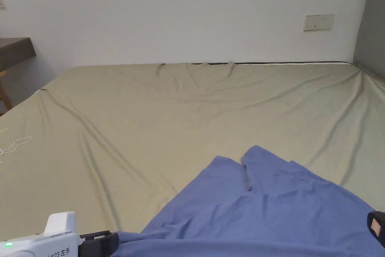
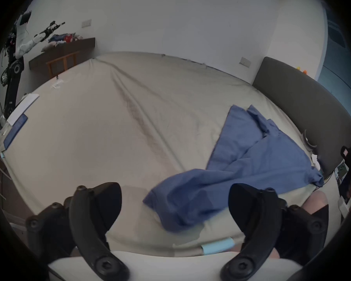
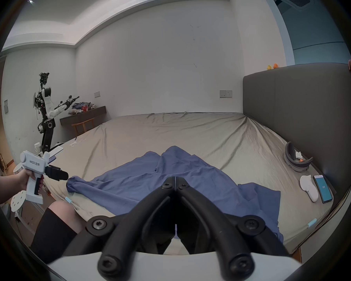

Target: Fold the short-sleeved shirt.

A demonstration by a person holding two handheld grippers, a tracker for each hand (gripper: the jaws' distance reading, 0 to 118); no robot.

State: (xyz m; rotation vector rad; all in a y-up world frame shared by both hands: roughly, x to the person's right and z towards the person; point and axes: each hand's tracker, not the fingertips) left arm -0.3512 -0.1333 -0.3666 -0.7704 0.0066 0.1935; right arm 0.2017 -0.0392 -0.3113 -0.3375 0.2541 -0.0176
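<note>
A blue short-sleeved shirt (image 1: pixel 263 209) lies rumpled and spread on the beige bed sheet (image 1: pixel 169 118), near the front edge at the right. In the left gripper view the shirt (image 2: pixel 251 157) reaches toward me, its near corner blurred in the wide gap of my left gripper (image 2: pixel 174 190), which is open and apart from the cloth. A hand holds that left gripper (image 3: pixel 57 173) just left of the shirt's left corner. My right gripper (image 3: pixel 175 179) is shut, jaws together, with the shirt (image 3: pixel 140 182) flat beyond it. Its tip (image 1: pixel 376 227) shows at the right edge.
A grey headboard (image 3: pixel 292 113) bounds the bed on the right. Beside it lie a phone (image 3: pixel 322 188), a white object (image 3: pixel 309 186) and a grey round device (image 3: pixel 294 159). A robot (image 3: pixel 46 111) and a dark desk (image 1: pixel 15 50) stand left. A thin white cord (image 1: pixel 17 145) lies on the sheet.
</note>
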